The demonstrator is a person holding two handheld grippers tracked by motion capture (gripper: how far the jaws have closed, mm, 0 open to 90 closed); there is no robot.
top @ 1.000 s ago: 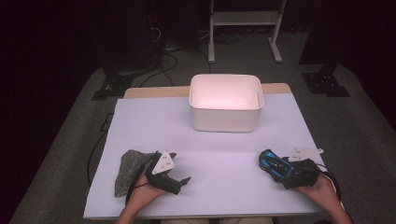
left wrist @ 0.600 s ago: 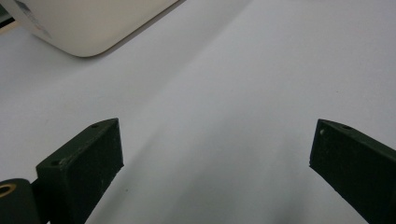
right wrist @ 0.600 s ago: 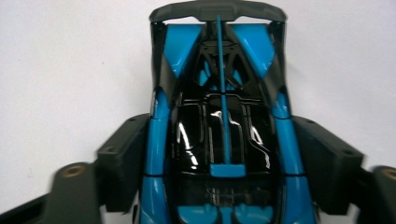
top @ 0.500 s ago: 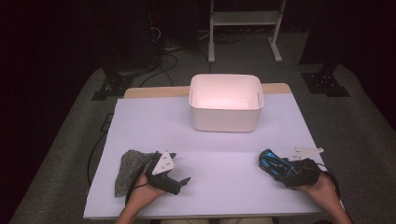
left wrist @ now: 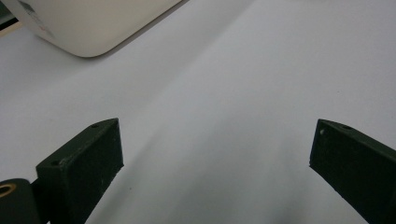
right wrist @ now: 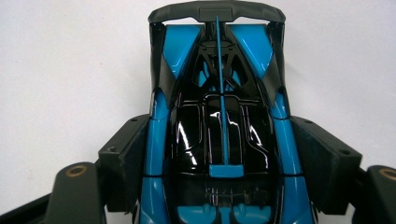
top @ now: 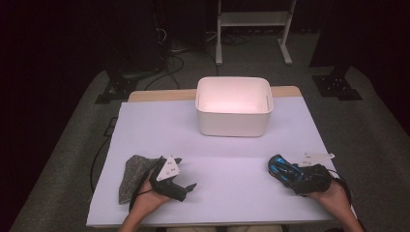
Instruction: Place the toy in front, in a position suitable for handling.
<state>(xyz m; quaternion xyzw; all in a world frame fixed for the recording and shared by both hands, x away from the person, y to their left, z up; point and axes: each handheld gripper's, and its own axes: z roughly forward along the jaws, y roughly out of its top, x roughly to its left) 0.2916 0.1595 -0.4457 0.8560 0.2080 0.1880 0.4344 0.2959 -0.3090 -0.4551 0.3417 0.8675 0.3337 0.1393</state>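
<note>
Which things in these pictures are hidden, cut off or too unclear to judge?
- Bin floor: the high view's glare washes it out, so any contents cannot be told.
- Toy car front: cut off by the bottom edge of the right gripper view; the right gripper pads cover its sides.
- Grey cloth: the left gripper and hand hide its near edge in the high view.
- Marks on the grey plates: too small.

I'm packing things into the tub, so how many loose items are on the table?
2: a blue toy car between the right gripper's fingers, a grey cloth beside the left gripper.
</note>
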